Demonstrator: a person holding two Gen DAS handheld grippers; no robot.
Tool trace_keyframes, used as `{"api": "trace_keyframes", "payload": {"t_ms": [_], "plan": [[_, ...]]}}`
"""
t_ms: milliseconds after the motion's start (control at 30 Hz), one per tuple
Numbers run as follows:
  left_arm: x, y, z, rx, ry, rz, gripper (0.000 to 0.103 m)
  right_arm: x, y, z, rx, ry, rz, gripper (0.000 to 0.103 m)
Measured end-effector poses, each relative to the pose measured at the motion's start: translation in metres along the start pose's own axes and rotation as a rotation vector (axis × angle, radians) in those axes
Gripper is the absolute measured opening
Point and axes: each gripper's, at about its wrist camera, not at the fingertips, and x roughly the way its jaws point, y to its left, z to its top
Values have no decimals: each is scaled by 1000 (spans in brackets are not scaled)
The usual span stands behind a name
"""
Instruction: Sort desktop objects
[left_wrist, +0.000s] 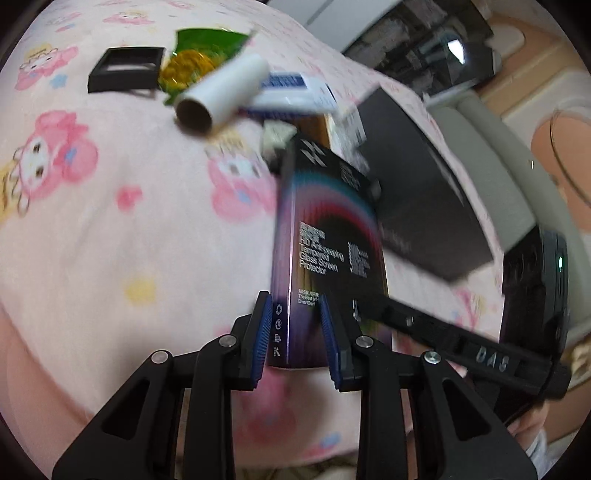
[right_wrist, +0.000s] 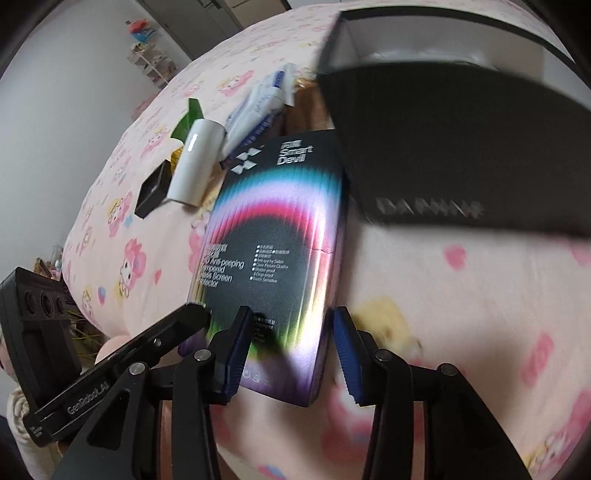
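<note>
The left gripper (left_wrist: 295, 332) is clamped on the near end of a flat black screen-protector box with a rainbow arc print (left_wrist: 325, 236), blue pads pressed to both sides, the box raised on edge above the pink cartoon-print bed sheet (left_wrist: 110, 221). The right gripper (right_wrist: 288, 350) stands spread apart around the same box's near end (right_wrist: 273, 236); contact cannot be told. At 2 o'clock, just beside the box, sits a large open black cardboard box (right_wrist: 454, 147). At 11 o'clock lie a white paper tube (left_wrist: 225, 92), a small black square frame (left_wrist: 125, 68) and a green-and-gold wrapper (left_wrist: 199, 55).
</note>
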Motion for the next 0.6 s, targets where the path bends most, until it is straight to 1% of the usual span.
{"api": "trace_keyframes", "payload": {"t_ms": [33,167,233,267,367,433,500,600], "plan": [[0,-5,-7,17,12,8,27,-1,-4,-3,11,4,11,40],[-2,-7,-6,26,1,0,25,-6,-22,-14,62,21,63,40],[-1,-5,-1,20,-3,7,25,-10,-26,-12,74,23,77,40],[0,-3,2,17,-5,10,25,-12,-26,-11,65,19,75,40],[1,0,9,9,-11,21,26,-17,-20,-8,11,0,29,40],[2,2,14,3,-14,27,26,-13,-19,-4,-7,2,5,40],[9,6,14,-10,-5,5,26,-7,-21,-2,-1,8,7,44],[17,10,11,-22,19,-41,29,1,-26,0,18,21,35,47]]}}
